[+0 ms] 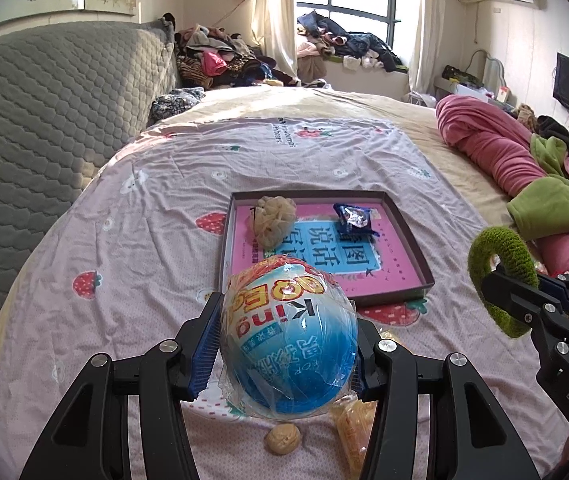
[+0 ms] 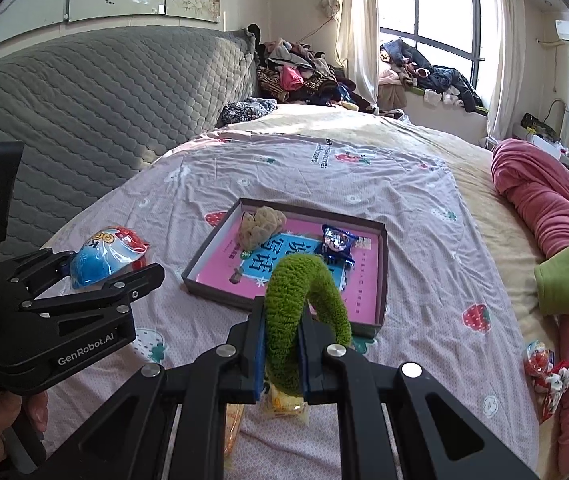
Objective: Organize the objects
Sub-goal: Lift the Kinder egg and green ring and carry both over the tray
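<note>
My left gripper [image 1: 284, 344] is shut on a blue plastic-wrapped toy egg [image 1: 290, 340], held above the bedsheet just short of the tray; the egg also shows in the right wrist view [image 2: 104, 258]. My right gripper [image 2: 282, 340] is shut on a fuzzy green hair ring [image 2: 304, 312], which also shows in the left wrist view [image 1: 500, 276]. A dark shallow tray [image 1: 408, 240] with a pink and blue lining lies ahead on the bed. In it are a beige scrunchie [image 1: 272, 220] and a blue snack packet [image 1: 354, 218].
A small walnut-like ball [image 1: 283, 439] and a yellow snack packet [image 1: 354, 428] lie on the sheet under my left gripper. A red and white wrapped item [image 2: 546, 368] lies at the right. Pink and green bedding [image 2: 544, 208] is piled on the right, a grey headboard [image 2: 84, 92] on the left.
</note>
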A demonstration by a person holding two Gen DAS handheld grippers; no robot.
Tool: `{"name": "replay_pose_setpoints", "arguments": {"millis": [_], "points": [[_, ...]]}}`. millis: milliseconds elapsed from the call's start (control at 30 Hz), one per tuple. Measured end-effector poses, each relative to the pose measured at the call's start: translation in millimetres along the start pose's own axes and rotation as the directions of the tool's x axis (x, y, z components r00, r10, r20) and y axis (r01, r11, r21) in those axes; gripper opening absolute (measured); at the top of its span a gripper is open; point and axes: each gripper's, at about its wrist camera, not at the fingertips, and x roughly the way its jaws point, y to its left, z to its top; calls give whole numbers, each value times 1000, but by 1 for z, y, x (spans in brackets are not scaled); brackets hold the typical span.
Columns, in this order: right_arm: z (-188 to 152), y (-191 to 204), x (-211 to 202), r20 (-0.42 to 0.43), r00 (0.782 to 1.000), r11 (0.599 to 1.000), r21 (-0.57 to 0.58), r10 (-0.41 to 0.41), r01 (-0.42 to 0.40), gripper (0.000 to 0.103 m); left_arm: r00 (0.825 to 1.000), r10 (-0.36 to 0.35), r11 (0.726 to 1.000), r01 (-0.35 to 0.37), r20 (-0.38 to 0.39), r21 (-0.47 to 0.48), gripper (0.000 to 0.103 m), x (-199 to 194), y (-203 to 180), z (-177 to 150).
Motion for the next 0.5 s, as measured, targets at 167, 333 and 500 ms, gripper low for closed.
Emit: {"name": "replay_pose_setpoints", "arguments": {"millis": [167, 333, 500], "points": [[11, -6, 3, 9, 1000, 1000, -2, -11, 11, 13, 1000, 8, 1000, -8, 14, 0, 55, 3, 3, 16], [24, -12, 8, 15, 1000, 1000, -8, -22, 22, 13, 1000, 19, 1000, -19, 20, 4, 55, 12, 5, 32], [37, -20, 20, 17, 999, 999, -11, -37, 37, 13, 1000, 17, 1000, -17, 21, 1, 55, 28, 7, 45]]}}
